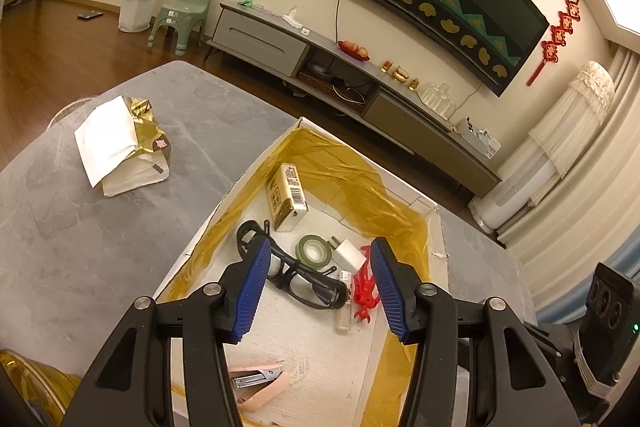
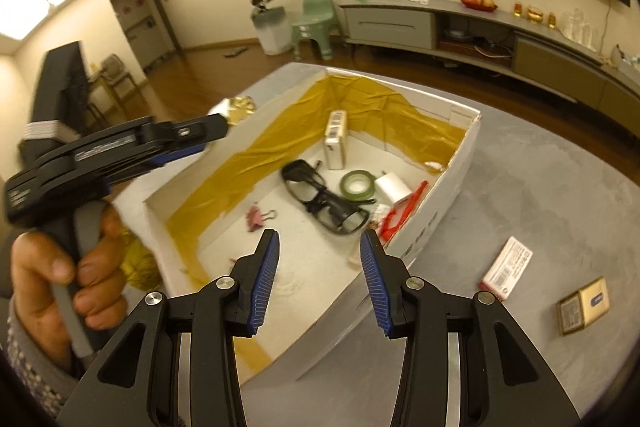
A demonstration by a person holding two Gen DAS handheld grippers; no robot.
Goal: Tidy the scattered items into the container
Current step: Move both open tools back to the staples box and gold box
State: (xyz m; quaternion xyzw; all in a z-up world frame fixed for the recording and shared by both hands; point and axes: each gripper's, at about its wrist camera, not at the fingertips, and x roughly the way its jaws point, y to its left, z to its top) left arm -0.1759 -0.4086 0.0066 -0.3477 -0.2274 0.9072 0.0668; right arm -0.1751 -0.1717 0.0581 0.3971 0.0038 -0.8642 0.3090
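While both grippers hover with jaws spread and empty, left gripper (image 1: 318, 285) above white box (image 2: 436, 215) on grey table (image 2: 540, 187), gold tape lining, black glasses (image 1: 308, 279) inside, right gripper (image 2: 320, 281) at its near wall.

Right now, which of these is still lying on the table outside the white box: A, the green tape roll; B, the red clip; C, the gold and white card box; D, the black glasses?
C: the gold and white card box lies on the grey table, outside the white box.
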